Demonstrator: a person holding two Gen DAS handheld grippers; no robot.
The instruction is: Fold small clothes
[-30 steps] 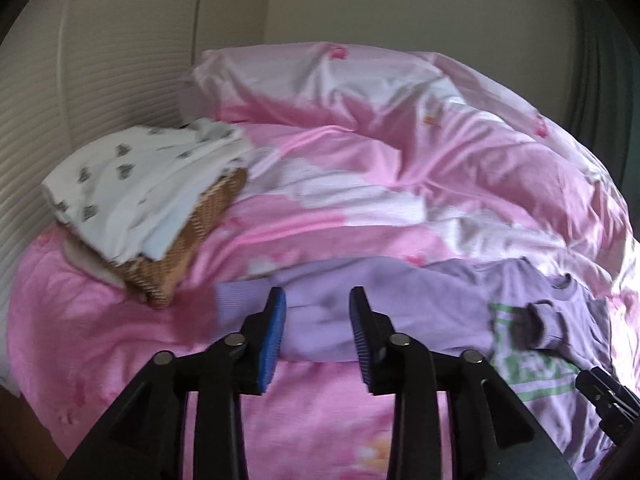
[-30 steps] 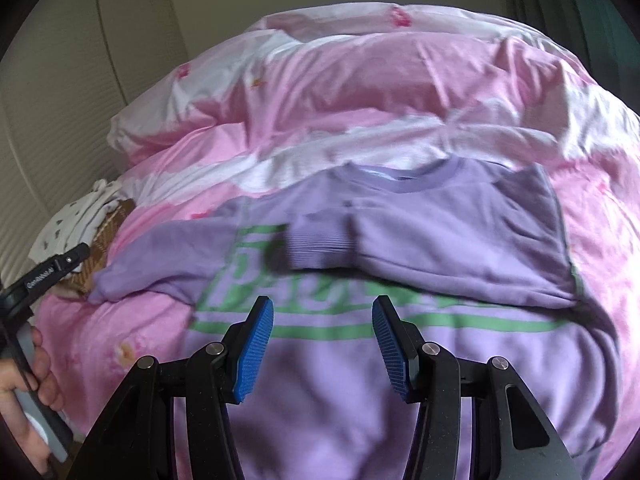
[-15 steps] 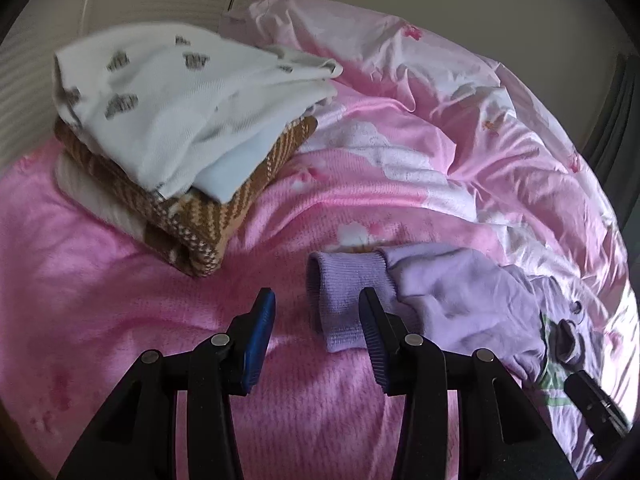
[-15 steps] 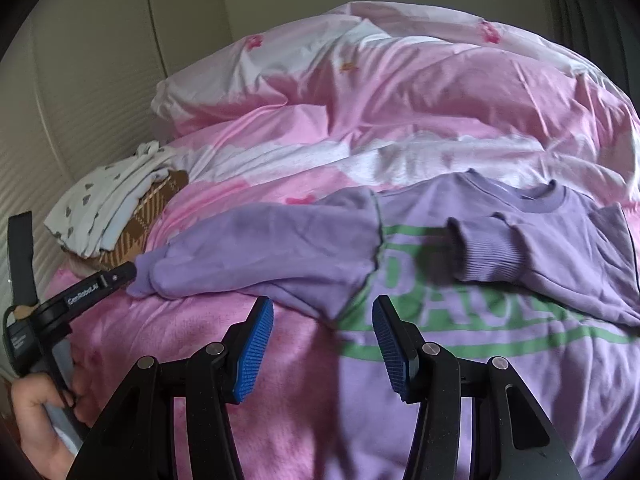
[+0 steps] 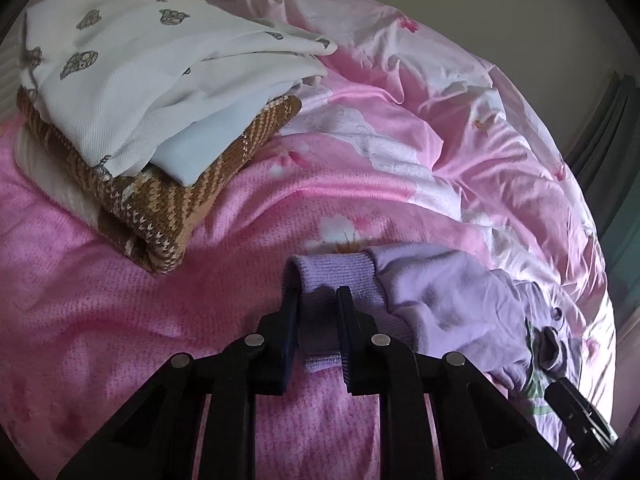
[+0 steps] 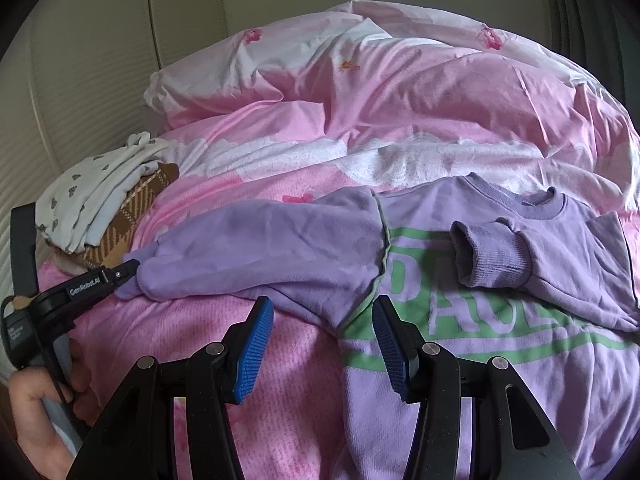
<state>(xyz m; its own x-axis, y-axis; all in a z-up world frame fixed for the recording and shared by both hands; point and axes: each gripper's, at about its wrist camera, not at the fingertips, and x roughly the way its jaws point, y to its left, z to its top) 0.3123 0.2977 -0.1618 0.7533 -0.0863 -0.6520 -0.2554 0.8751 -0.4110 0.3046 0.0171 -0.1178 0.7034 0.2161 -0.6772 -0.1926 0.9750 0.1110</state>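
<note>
A lilac sweatshirt (image 6: 460,320) with green lettering lies flat on the pink bed. Its right sleeve (image 6: 500,256) is folded across the chest. The other sleeve (image 6: 260,248) stretches out to the left. In the left wrist view my left gripper (image 5: 317,296) is closing its jaws, and the ribbed cuff (image 5: 332,272) of that sleeve is pinched between the pads. The right wrist view shows the same gripper (image 6: 128,270) at the sleeve's end. My right gripper (image 6: 322,320) hangs open just above the shirt's side by the armpit, holding nothing.
A stack of folded clothes (image 5: 120,80), white print on brown knit, sits at the left by the padded headboard (image 6: 80,80). A rumpled pink duvet (image 6: 400,100) fills the far side. A hand (image 6: 36,408) holds the left gripper. A dark curtain (image 5: 616,160) hangs right.
The left gripper dropped toward the sleeve's end and narrowed its jaws around the cuff. The right gripper shifted left across the shirt to the armpit, staying open.
</note>
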